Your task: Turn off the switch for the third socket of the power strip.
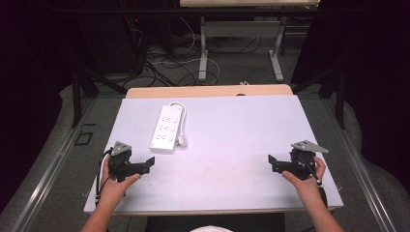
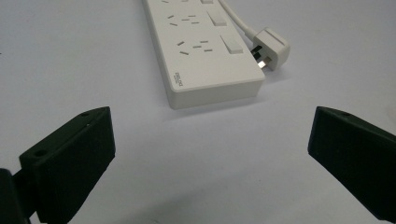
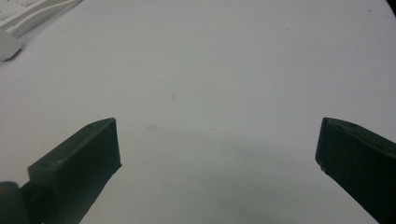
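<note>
Desk (image 1: 232,145) with a pale top carries everything here, and most of its surface lies bare between the two hands. A strip of light wood shows along its far edge.

Next in size is the white power strip (image 1: 167,127), lying flat in the far-left part of the desk, its long side running from the far edge toward the near one. In the left gripper view the power strip (image 2: 201,51) shows rows of sockets and two switches, with its near end facing the jaws. Its white cord (image 1: 182,116) loops out at the far end and runs back along the strip's right side. The cord ends in a white plug (image 1: 183,141), which rests on the desk just beside the strip's near right corner, its metal pins turned toward the strip's side.

The left gripper (image 1: 149,164) is held low near the desk's near-left corner, just short of the strip's near end. Its jaws are spread wide, nothing between them. The left gripper (image 2: 210,154) points at the strip.

The right gripper (image 1: 273,163) sits near the near-right corner, well apart from the strip, jaws likewise spread wide over bare desk (image 3: 210,70).
</note>
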### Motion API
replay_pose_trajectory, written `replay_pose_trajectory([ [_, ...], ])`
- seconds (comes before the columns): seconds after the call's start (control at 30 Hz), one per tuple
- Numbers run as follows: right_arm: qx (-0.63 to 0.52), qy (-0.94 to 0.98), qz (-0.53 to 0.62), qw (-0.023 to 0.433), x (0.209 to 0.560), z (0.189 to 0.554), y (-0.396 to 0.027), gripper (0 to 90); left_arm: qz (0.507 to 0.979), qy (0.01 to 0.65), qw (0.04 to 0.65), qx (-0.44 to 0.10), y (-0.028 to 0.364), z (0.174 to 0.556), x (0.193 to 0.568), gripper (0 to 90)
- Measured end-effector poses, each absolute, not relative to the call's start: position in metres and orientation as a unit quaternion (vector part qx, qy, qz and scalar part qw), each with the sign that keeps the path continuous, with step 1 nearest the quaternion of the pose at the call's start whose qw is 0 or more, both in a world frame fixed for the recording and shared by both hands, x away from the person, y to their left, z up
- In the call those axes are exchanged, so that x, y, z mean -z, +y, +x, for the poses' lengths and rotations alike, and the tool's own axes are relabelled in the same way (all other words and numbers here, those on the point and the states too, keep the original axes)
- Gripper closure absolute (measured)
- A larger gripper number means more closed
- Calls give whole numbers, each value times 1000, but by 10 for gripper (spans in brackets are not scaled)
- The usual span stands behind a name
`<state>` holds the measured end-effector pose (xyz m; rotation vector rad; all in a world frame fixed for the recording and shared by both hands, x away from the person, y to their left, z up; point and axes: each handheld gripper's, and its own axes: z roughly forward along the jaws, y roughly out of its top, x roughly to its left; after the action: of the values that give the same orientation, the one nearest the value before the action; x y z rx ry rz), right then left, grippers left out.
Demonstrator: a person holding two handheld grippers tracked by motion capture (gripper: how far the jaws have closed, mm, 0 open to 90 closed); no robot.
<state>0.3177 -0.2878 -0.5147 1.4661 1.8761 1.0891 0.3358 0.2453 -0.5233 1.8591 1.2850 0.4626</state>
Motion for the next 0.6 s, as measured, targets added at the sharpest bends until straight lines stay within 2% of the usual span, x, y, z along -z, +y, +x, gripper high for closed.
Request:
replay_pose_trajectory([
  [0.13,-411,686,546,249,517,315,-291,0,733,512,410,-179,243,335,519,7],
  [0.6,-410,700,522,262,519,314,-287,0,723,514,428,-173,233,344,494,8],
])
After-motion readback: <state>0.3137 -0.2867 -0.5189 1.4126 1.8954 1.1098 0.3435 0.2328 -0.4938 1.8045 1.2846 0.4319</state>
